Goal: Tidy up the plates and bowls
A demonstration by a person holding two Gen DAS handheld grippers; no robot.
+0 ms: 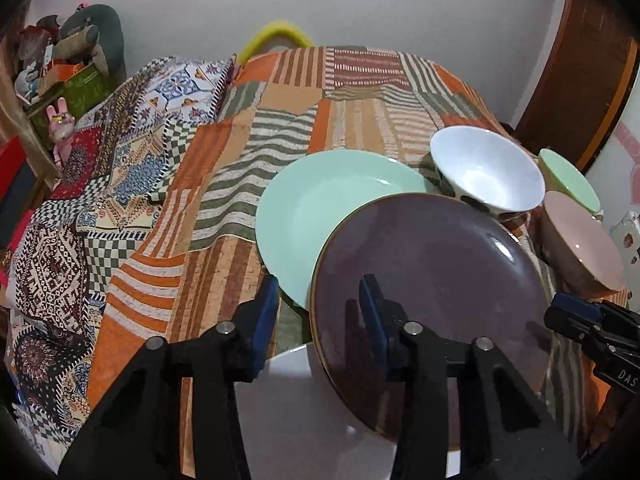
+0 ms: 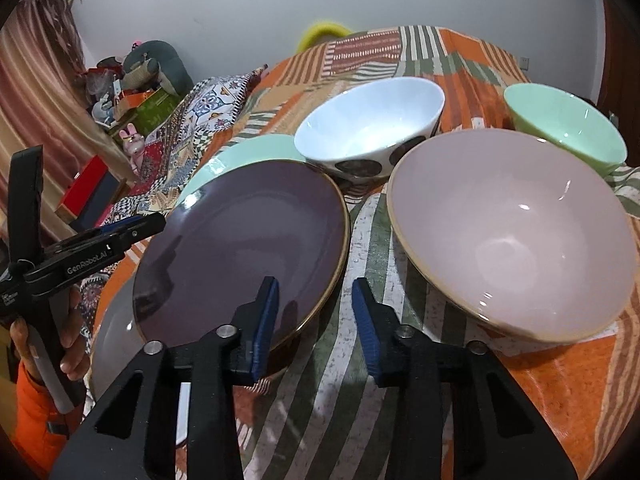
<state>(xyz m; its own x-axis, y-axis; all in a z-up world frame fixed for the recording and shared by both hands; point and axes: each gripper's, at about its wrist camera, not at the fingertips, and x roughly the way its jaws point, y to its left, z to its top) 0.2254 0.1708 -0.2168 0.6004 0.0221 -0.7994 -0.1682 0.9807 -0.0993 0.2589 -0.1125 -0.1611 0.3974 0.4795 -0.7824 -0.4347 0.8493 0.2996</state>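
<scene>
Patchwork tablecloth (image 1: 224, 264) under everything, soft and rumpled, with bare room beyond the far-left side of the purple plate (image 1: 432, 280).

Purple plate itself: largest dish near the grippers, lying tilted across 2 others. Glazed, stiff, probably fairly heavy, slick and breakable. Best taken at the thin brown rim on 2 opposite sides, pads well over the lip.

Mint plate (image 1: 320, 208) partly under the purple plate's far-left edge. Pale grey plate (image 1: 304, 408) under its near-left edge.

Pink bowl (image 2: 512, 240) just right of the purple plate, apart from it, a strip of cloth between. Spotted white bowl (image 2: 372, 128) behind the purple plate, close to the rim. Mint bowl (image 2: 568, 124) farthest right of it, behind the pink bowl.

Left gripper (image 1: 319, 312) astride the purple plate's left rim, jaws parted, 1 finger over the glaze and 1 outside, no pad pressing.

Right gripper (image 2: 316, 320) astride the right rim likewise, parted, nothing clamped.

Little clearance on the right: risk of clipping the pink bowl on a sideways lift. Safer straight up, then toward the open cloth.
</scene>
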